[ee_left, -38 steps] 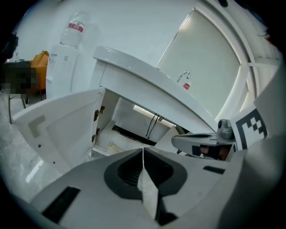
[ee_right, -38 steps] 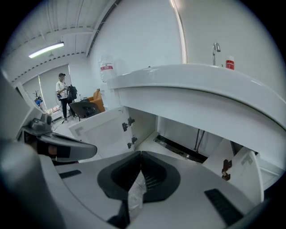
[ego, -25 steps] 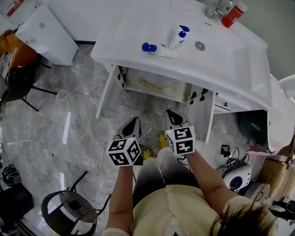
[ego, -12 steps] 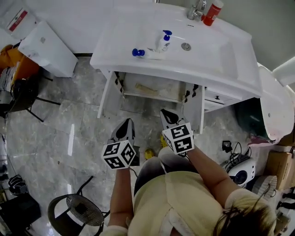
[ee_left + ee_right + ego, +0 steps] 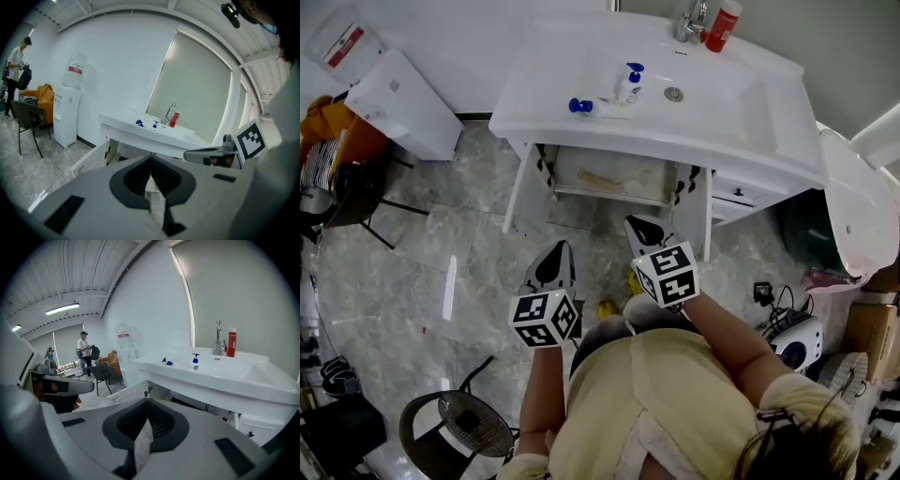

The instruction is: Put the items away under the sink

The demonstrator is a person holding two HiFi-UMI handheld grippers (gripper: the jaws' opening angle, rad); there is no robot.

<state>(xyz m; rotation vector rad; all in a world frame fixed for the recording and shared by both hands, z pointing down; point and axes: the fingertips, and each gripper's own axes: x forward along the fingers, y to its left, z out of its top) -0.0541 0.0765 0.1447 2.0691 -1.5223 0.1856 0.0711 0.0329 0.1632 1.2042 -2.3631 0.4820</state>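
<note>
1 pump bottle [image 5: 627, 86] | 1 red bottle [image 5: 723, 25] | left gripper [image 5: 562, 251], right gripper [image 5: 636, 227] closed

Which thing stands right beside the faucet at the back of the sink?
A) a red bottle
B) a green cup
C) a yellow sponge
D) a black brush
A: a red bottle stands upright next to the faucet, and no cup, sponge or brush shows on the sink.
</note>
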